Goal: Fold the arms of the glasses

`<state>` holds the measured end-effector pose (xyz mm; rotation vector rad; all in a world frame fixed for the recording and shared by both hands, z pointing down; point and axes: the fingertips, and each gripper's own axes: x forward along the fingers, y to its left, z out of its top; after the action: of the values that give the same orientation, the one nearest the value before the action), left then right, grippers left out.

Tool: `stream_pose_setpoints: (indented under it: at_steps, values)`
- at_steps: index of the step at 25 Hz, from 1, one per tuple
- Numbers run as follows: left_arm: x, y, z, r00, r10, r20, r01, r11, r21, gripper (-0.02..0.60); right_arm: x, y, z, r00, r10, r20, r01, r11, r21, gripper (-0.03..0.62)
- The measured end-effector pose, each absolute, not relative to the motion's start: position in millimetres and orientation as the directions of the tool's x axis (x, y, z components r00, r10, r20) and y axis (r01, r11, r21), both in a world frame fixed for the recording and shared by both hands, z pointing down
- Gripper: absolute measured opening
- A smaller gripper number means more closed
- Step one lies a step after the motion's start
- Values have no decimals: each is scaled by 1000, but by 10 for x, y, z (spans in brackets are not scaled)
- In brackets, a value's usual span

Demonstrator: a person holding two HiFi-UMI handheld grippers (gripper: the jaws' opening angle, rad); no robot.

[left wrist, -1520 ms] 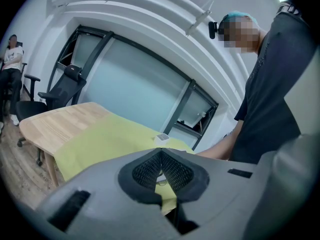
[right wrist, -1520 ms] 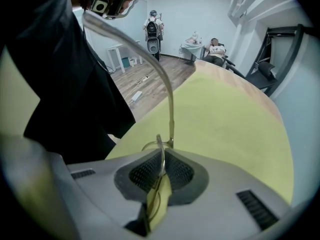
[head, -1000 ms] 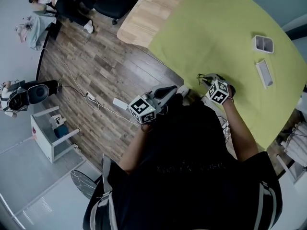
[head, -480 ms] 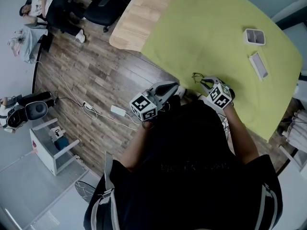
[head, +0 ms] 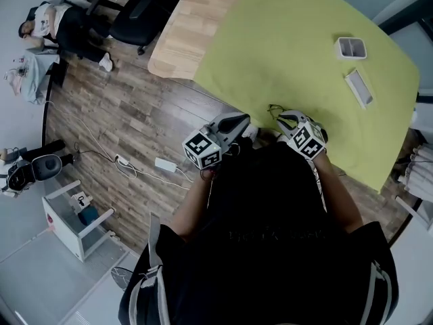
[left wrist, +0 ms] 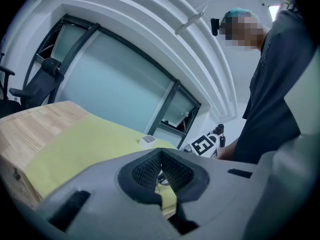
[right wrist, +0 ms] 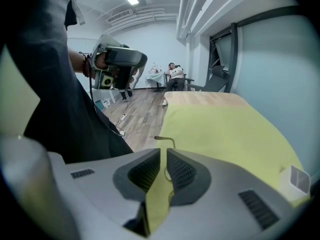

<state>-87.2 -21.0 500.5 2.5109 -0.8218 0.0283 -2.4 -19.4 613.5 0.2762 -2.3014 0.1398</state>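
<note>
Right fingers [right wrist: 183,171] — ribbed — pinch thin wire glasses [right wrist: 165,138] | left fingers [left wrist: 147,171] together

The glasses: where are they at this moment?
In the head view, the glasses sit at the near edge of the yellow-green cloth, right of centre, their thin frame held by the right gripper.

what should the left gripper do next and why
Probably move the left gripper to the glasses and open it to push an arm in. The right gripper looks pinched on the frame, one arm sticks out past its jaws, and the left is shut and empty.
</note>
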Motion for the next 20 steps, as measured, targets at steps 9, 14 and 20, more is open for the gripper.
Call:
stream_pose_setpoints:
  at_steps: [9,14,20]
  values:
    - [-851,-235,5068,844,-505,180,-528,-726,440,17,-67,-117,6008,-649,-147,747,-257,966,-33,41]
    - [-862,-213,5078,852,-491,182,-517,-729,450,18,-154,-119,5944,-659,-154,736,-285,957,-54,41]
    - [-902,-166,5047,854,-483,190,-515,-737,438,17,-221,-152,5915,-657,-180,732,-317,947,-51,41]
